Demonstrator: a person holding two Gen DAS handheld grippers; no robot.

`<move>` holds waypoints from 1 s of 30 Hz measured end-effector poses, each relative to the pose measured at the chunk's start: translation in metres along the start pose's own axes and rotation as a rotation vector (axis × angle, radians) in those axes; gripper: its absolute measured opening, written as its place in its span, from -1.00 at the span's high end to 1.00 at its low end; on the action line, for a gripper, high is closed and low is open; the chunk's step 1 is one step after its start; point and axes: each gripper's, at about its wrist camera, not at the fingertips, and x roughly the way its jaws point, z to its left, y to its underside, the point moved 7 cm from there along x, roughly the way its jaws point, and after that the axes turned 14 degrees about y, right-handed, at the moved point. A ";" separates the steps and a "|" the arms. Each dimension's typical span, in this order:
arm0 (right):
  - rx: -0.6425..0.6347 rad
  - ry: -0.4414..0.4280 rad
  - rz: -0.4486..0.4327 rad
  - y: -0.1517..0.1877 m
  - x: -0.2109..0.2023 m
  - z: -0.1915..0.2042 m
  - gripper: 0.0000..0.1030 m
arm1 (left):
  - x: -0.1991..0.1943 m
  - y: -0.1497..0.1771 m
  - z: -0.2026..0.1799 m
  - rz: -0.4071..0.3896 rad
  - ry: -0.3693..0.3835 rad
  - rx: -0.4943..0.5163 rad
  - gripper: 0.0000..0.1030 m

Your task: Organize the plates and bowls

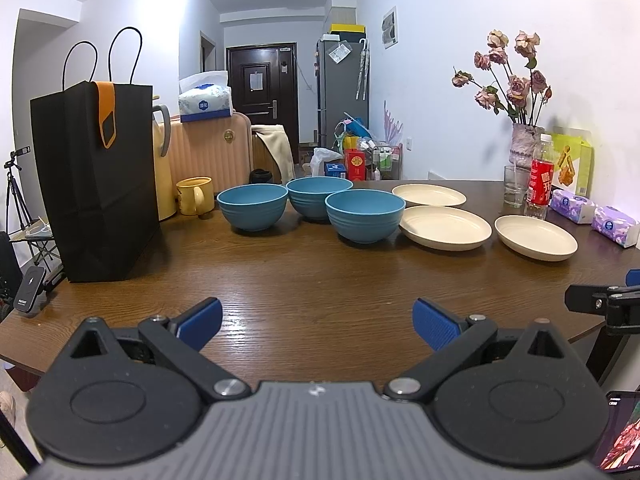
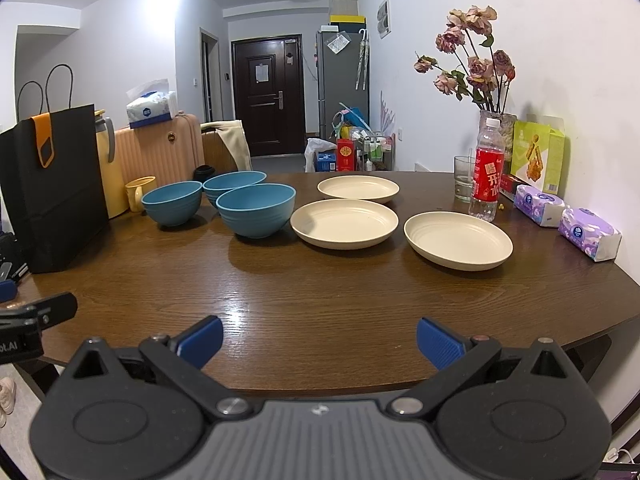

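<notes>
While jaws gape, bowls (image 1: 364, 216) and plates (image 2: 457, 239) well ahead (untouched)

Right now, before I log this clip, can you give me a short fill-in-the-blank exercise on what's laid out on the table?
1. The number of blue bowls on the wooden table is ____.
2. The cream plates lie to the ____ of the bowls in both views.
3. The bottle with the red label stands next to a clear ____.
4. The left gripper and right gripper both have their jaws ____, holding nothing.

Missing words: three; right; glass; open
</notes>
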 end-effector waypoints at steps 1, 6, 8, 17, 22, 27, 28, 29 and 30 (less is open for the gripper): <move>0.000 0.000 0.000 0.000 0.000 0.000 -1.00 | 0.000 0.000 0.000 -0.001 0.000 0.000 -1.00; -0.002 0.000 0.001 0.001 -0.005 0.007 -1.00 | 0.000 0.000 0.000 0.000 0.000 0.000 -1.00; -0.002 -0.002 0.002 0.001 -0.005 0.008 -1.00 | 0.000 0.000 0.000 -0.001 0.000 0.000 -1.00; -0.001 -0.002 0.001 0.002 -0.005 0.010 -1.00 | 0.000 0.000 0.000 -0.002 0.000 0.000 -1.00; -0.001 -0.002 0.001 0.001 -0.005 0.009 -1.00 | 0.000 0.000 0.000 -0.001 0.000 0.000 -1.00; 0.000 -0.003 0.002 0.001 -0.005 0.008 -1.00 | -0.001 0.001 0.002 -0.002 -0.001 -0.001 -1.00; 0.000 -0.003 0.002 0.001 -0.005 0.009 -1.00 | -0.001 0.001 0.002 -0.002 0.000 -0.001 -1.00; 0.000 -0.003 0.002 0.001 -0.005 0.008 -1.00 | -0.001 0.001 0.002 -0.002 -0.001 -0.001 -1.00; 0.000 -0.003 0.002 0.001 -0.005 0.008 -1.00 | -0.001 0.001 0.003 -0.002 -0.001 -0.002 -1.00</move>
